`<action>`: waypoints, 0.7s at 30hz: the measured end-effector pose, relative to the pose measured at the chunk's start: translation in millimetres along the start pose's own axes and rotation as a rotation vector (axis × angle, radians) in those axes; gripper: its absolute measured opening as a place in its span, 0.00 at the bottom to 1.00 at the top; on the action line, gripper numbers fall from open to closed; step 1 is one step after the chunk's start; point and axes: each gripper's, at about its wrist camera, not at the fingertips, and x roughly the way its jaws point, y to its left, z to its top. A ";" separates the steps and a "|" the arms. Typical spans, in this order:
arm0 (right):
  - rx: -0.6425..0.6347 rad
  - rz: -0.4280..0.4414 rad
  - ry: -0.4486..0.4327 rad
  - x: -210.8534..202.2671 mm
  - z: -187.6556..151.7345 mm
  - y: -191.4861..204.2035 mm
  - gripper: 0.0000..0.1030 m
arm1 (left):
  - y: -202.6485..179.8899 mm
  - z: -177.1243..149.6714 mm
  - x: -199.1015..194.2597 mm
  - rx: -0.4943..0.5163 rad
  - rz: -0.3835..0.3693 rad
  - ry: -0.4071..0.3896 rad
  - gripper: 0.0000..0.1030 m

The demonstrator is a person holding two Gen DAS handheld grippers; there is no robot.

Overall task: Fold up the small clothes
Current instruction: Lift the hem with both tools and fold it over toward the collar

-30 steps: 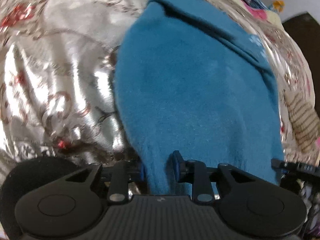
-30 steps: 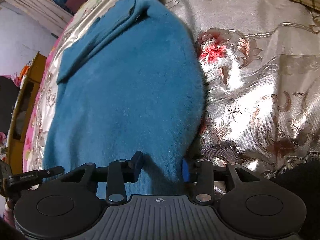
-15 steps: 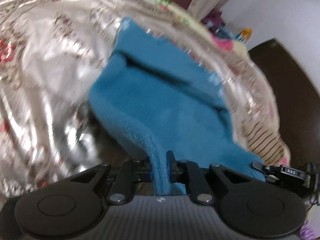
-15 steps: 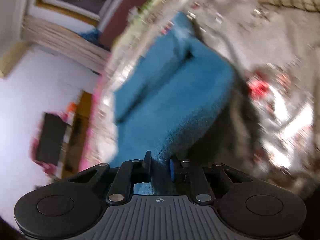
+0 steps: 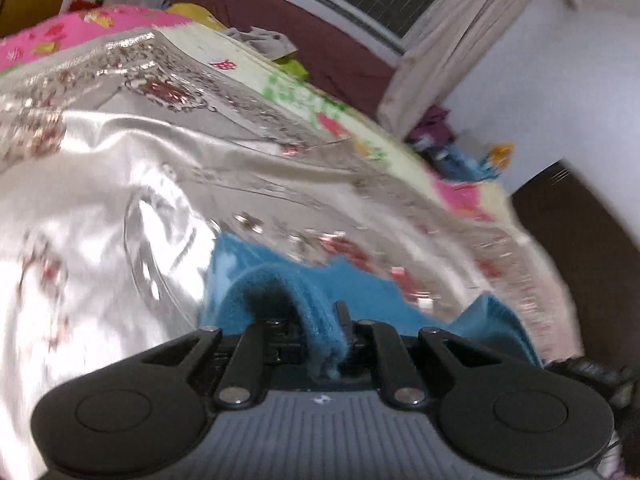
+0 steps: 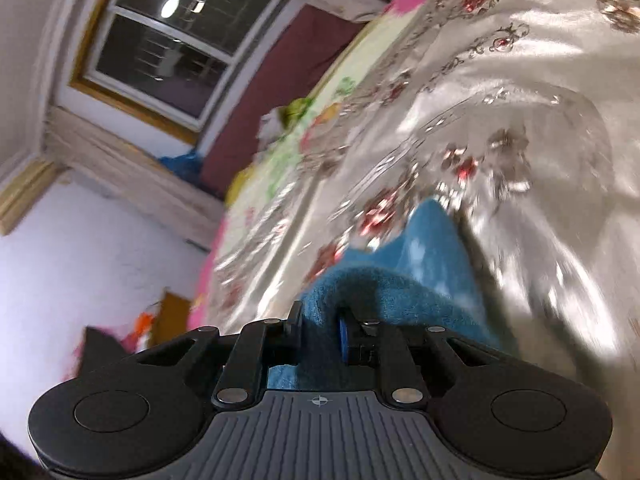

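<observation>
A blue fleece garment [image 5: 360, 292] lies on the shiny silver bedspread [image 5: 120, 184]. My left gripper [image 5: 324, 326] is shut on a bunched edge of the garment and holds it raised, curling over toward the far side. My right gripper [image 6: 320, 330] is shut on another edge of the same blue garment [image 6: 428, 276], also lifted. The rest of the garment trails below and beyond the fingers, largely hidden by the gripper bodies.
The silver bedspread with red flowers [image 6: 520, 92] covers the bed. A pale floral sheet [image 5: 320, 104] and a pink cloth [image 5: 80, 32] lie at the far side. A window [image 6: 168, 44] and white wall [image 5: 540, 80] stand beyond the bed.
Both grippers closed on the garment's near edge, lifted it and carried it forward over itself. The views tilted up from the bed toward the window and wall.
</observation>
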 end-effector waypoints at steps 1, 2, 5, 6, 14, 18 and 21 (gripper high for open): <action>0.001 -0.030 0.003 13.2 1.9 -1.4 0.16 | -0.2 1.8 16.2 0.008 0.029 0.015 0.16; -0.002 -0.054 0.005 25.1 2.4 -3.6 0.16 | -0.6 2.7 31.5 0.021 0.065 0.026 0.16; -0.010 -0.088 -0.013 43.6 -1.0 -6.9 0.19 | 1.4 0.0 55.2 0.040 0.120 0.029 0.17; 0.011 -0.091 -0.014 45.5 -1.5 -8.1 0.20 | 6.0 0.4 60.2 0.016 0.125 0.037 0.17; 0.070 -0.012 0.022 36.0 13.6 -7.0 0.43 | 36.3 6.9 56.8 -0.222 0.063 0.039 0.22; 0.120 0.012 0.022 38.0 15.1 -7.0 0.57 | 34.8 14.7 59.6 -0.260 0.045 0.050 0.30; 0.165 0.028 0.020 38.3 14.5 -14.1 0.59 | 35.6 17.5 58.6 -0.296 0.036 0.042 0.33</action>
